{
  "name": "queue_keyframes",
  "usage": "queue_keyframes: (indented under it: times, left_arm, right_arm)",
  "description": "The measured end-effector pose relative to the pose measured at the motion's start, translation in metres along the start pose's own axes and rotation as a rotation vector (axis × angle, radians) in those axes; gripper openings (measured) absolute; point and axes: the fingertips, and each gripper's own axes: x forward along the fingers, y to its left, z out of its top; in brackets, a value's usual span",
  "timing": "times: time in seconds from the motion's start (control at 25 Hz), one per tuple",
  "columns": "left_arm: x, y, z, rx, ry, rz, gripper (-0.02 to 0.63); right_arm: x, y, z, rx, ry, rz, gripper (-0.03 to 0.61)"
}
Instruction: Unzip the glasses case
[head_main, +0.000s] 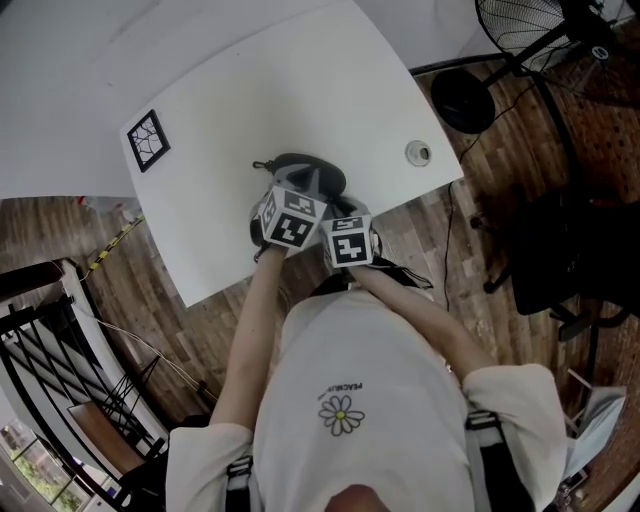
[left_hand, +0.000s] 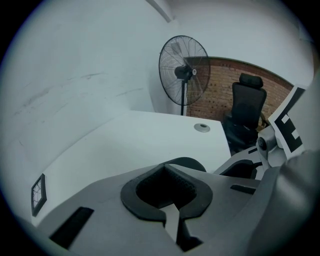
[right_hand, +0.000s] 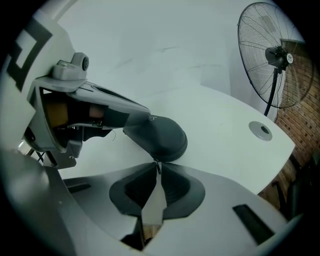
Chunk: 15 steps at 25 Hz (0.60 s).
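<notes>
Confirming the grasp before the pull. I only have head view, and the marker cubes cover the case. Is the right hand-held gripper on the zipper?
Observer: Yes. In the right gripper view, the right hand-held gripper has its jaws nearly together on a small zipper pull at the near edge of the glasses case.
Operator: Left one?
Observer: The left hand-held gripper looks clamped on the far end of the case, holding it down.

Soft even light, fisheye edges — dark vignette

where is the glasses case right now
The glasses case lies on the white table, centre of the head view, just beyond the left gripper and right gripper.
</notes>
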Motion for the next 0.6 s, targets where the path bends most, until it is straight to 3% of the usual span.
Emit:
queue_keyframes:
  times: [0.08,0.36,0.6]
  left_arm:
    - [0.000,0.001,0.000,-0.003,-0.004,0.003,0.011]
    - [0.001,0.001,-0.002,0.034,-0.005,0.006,0.011]
    - [0.001,-0.001,-0.003,0.055,-0.011,0.015,0.011]
  right_arm:
    - [-0.001,0.002,0.000,-0.025,0.000,0.014,0.011]
    - [-0.004,0.003,-0.002,-0.033,0.023,0.083,0.008]
    - [-0.012,-0.016,-0.003,-0.054,0.025,0.062,0.008]
